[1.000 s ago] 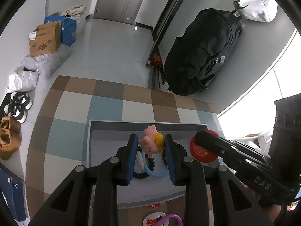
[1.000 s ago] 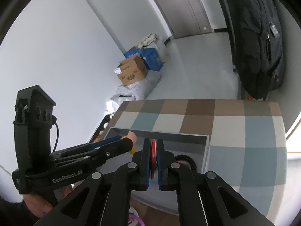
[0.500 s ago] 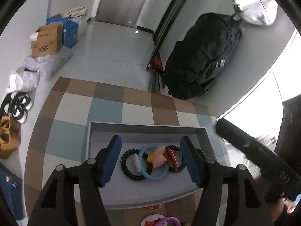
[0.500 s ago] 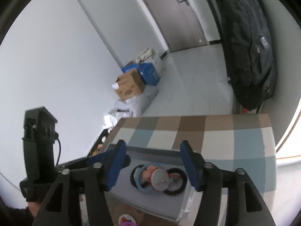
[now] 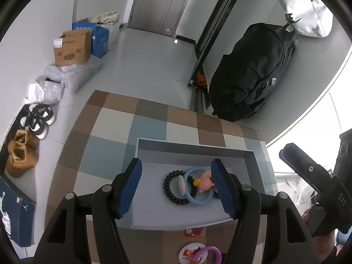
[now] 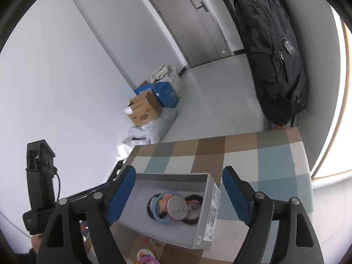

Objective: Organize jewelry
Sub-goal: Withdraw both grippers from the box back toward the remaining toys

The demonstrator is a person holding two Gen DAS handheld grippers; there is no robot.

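Note:
A grey open box (image 5: 193,148) (image 6: 211,200) sits on the checked table. Inside lie a black bead bracelet (image 5: 170,192) (image 6: 149,209), a light blue ring (image 5: 198,200) (image 6: 160,219), a pink pig charm (image 5: 205,182) and a round badge lying face down (image 6: 177,206) over another black bracelet (image 6: 193,198). My left gripper (image 5: 177,186) is open and empty above the box. My right gripper (image 6: 179,194) is open and empty above the box; its body shows at the right of the left wrist view (image 5: 312,173).
In front of the box lie a small red sticker (image 5: 193,232), a round badge (image 5: 189,253) and a purple ring (image 5: 208,252). A black backpack (image 5: 253,74) stands beyond the table. Cardboard boxes (image 5: 72,47), bags and shoes (image 5: 37,118) line the left wall.
Both grippers opened and pulled back up from the box. The pink pig charm and the red round badge they held now lie in the box on the bracelets.

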